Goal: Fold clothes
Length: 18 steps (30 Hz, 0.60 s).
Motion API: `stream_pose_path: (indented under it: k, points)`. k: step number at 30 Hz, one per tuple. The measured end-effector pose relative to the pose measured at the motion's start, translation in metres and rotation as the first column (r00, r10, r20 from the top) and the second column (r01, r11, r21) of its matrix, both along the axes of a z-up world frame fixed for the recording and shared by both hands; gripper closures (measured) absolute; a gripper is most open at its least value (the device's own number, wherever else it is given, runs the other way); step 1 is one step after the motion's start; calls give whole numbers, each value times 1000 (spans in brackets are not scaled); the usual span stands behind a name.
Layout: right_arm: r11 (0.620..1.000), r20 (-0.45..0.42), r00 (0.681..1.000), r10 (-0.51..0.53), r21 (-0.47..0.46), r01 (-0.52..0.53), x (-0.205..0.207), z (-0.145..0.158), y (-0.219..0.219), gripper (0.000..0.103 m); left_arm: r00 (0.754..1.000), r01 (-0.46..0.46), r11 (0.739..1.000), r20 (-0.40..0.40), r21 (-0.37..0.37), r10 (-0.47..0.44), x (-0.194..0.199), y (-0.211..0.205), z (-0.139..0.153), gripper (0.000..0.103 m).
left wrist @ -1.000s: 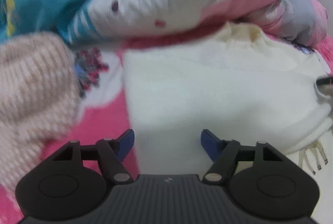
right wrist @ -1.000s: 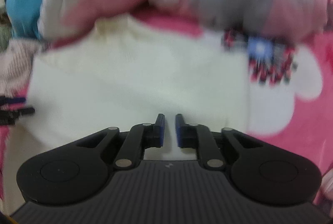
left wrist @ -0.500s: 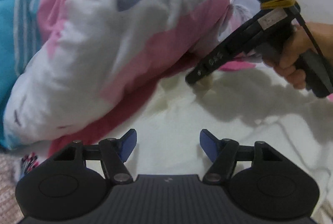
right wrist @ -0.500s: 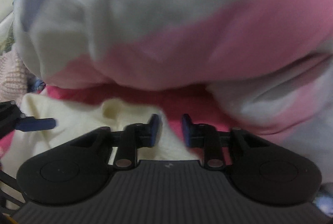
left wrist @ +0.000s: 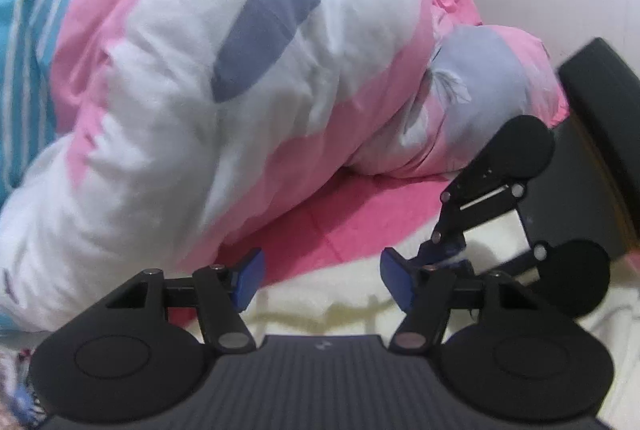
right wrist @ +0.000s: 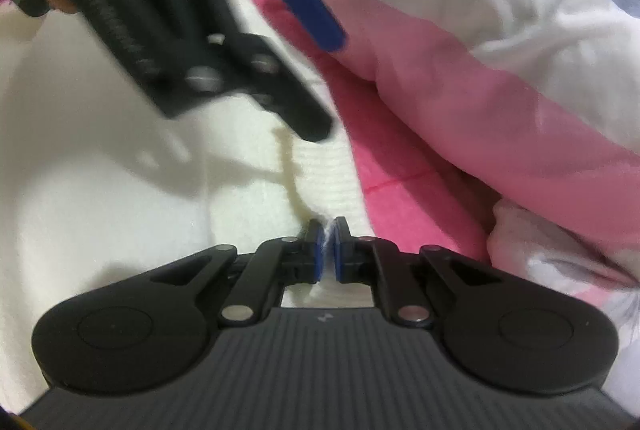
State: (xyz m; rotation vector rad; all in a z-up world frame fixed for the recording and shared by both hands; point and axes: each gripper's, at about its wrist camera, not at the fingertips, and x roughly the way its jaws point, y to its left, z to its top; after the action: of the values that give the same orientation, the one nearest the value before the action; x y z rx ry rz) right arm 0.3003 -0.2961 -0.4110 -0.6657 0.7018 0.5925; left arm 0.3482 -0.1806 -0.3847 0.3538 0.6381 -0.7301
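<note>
While the right gripper (right wrist: 328, 250) stays clamped on the cream sweater's (right wrist: 100, 222) ribbed edge beside the pink bed sheet (right wrist: 400, 198), the left gripper (left wrist: 322, 280) hovers apart. That edge lies just ahead of it, so the left is free to pinch it.

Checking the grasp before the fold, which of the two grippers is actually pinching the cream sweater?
The right gripper: its blue pads are shut on the cream sweater edge. The left gripper is open, holding nothing.

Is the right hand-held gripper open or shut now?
Shut. In the right wrist view the right hand-held gripper has its blue pads nearly together, pinching an edge of the cream knit garment.
</note>
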Motion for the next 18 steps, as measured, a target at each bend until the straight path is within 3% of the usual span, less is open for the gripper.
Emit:
stream_pose_path:
  k: [2, 5, 8, 11, 13, 15, 17, 18]
  points:
    - [1000, 6, 1000, 5, -8, -5, -1, 2, -2, 97, 999, -31, 997, -42, 73, 34, 10, -9, -17, 53]
    - [1000, -10, 1000, -13, -7, 13, -4, 12, -11, 93, 998, -43, 993, -44, 109, 48, 13, -9, -34, 54]
    - [979, -87, 988, -131, 142, 143, 2, 45, -30, 92, 999, -36, 992, -23, 119, 39, 8, -9, -35, 54]
    - [877, -167, 944, -285, 353, 327, 21, 75, -53, 92, 999, -31, 992, -12, 119, 33, 7, -9, -37, 53]
    - [808, -238, 905, -353, 411, 423, 36, 76, -62, 92, 999, -32, 992, -15, 121, 34, 7, -6, -34, 53]
    - [803, -308, 876, -372, 366, 470, 48, 57, -59, 93, 999, -34, 992, -20, 123, 37, 5, -2, -30, 51]
    - [830, -398, 832, -387, 243, 502, 54, 19, -47, 93, 999, -37, 991, -25, 125, 40, 4, 3, -25, 48]
    - [813, -379, 835, -398, 277, 513, 52, 14, -49, 93, 999, -38, 991, -28, 126, 42, 3, 5, -23, 48]
